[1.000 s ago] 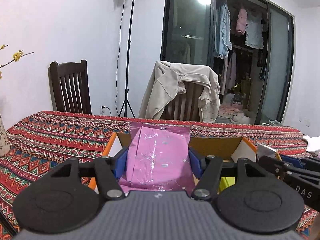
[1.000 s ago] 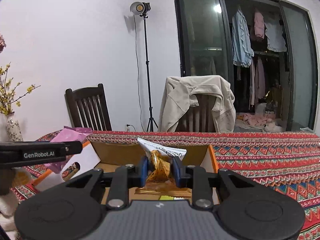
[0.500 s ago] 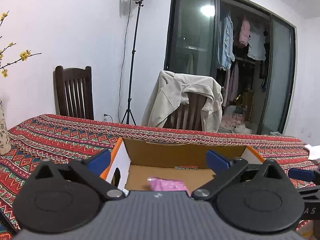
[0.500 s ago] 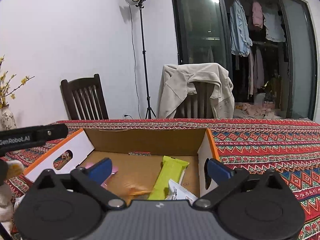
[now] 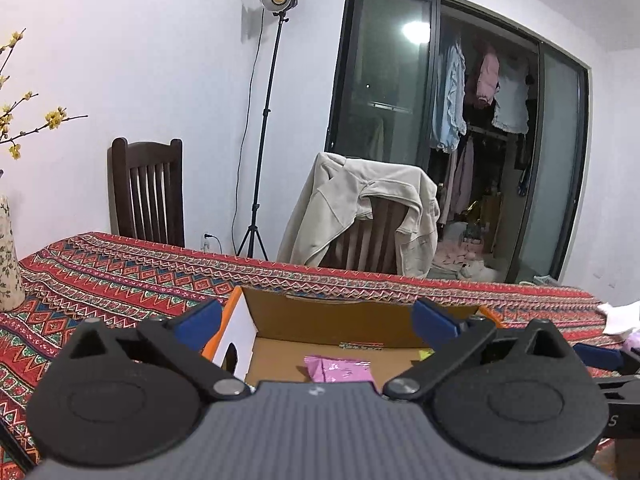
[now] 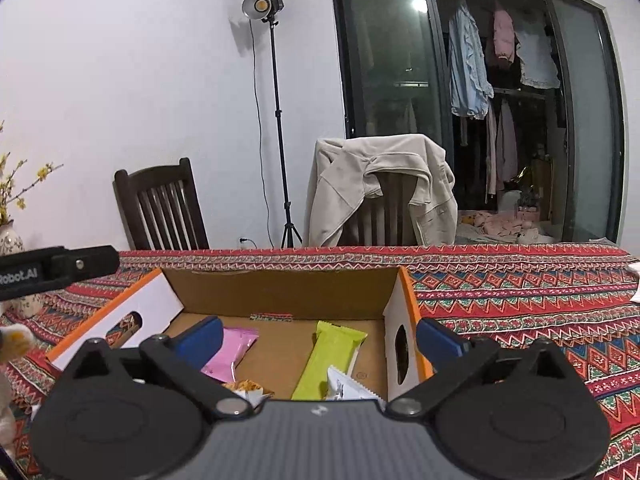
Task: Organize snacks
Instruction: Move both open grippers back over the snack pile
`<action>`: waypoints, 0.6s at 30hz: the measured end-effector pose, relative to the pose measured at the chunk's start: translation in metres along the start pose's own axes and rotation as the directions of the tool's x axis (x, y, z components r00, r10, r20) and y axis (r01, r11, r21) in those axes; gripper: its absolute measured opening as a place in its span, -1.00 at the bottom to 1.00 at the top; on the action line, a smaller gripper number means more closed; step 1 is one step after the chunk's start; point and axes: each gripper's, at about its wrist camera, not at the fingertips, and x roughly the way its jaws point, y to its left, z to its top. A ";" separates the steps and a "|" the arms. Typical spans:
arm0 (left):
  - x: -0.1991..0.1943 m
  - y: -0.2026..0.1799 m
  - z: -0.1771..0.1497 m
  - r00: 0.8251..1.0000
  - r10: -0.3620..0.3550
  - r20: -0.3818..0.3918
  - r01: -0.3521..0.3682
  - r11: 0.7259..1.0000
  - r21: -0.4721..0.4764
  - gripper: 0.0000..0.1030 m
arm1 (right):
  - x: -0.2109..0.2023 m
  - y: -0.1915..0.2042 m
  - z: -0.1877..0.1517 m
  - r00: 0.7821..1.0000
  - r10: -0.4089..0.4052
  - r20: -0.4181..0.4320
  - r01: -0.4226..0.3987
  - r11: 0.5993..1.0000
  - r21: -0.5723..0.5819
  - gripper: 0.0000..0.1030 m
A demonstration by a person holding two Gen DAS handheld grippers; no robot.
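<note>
Drop step done: left claw [image 5: 316, 320] and right claw [image 6: 320, 334] both wide open, empty (jaws just opened), snacks in box [image 6: 280, 292]. Next: fetch more.

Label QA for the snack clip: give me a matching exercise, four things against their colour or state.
Column A:
1. left claw
2. long snack bar
3. flat packet
4. cardboard box

Column B:
a. pink, lying on the box floor
b. open-topped, brown inside, orange edges
c. lime green, lying on the box floor
d. open, nothing between its fingers

Pairs: 1-d, 2-c, 3-a, 4-b
</note>
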 end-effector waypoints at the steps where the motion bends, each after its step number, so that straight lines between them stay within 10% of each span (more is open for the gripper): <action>1: -0.003 0.000 0.002 1.000 -0.002 0.000 0.002 1.000 -0.001 1.00 | -0.002 -0.001 0.001 1.000 0.002 0.004 -0.002 1.000 0.003 1.00; 18: -0.062 0.014 0.017 0.999 -0.032 -0.021 0.032 0.999 -0.003 1.00 | -0.075 0.011 0.022 0.997 0.022 0.068 -0.019 0.999 -0.048 1.00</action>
